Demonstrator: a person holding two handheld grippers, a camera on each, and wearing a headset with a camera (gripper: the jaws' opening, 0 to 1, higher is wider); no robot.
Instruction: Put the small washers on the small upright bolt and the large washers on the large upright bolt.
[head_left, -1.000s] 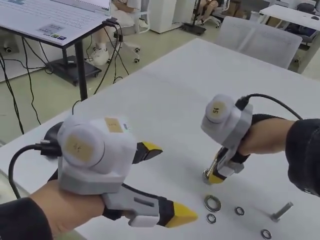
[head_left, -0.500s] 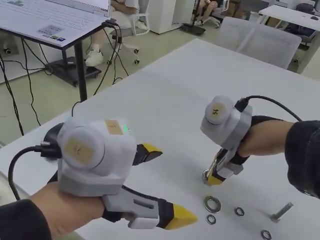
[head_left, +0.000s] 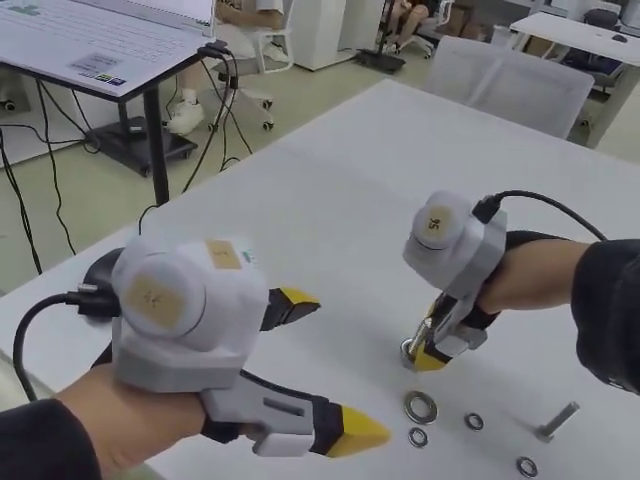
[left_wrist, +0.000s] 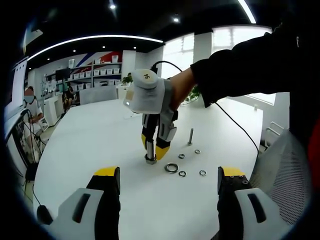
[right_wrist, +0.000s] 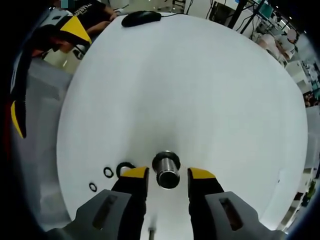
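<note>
Right gripper view: right gripper (right_wrist: 167, 173) jaws straddle the large bolt (right_wrist: 166, 167), contact unclear; left gripper (left_wrist: 168, 175) jaws wide, empty

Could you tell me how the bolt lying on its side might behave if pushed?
Lying flat on the smooth table, the bolt would probably roll or skid rather than tip. It looks metallic, so likely stiff and dense.
</note>
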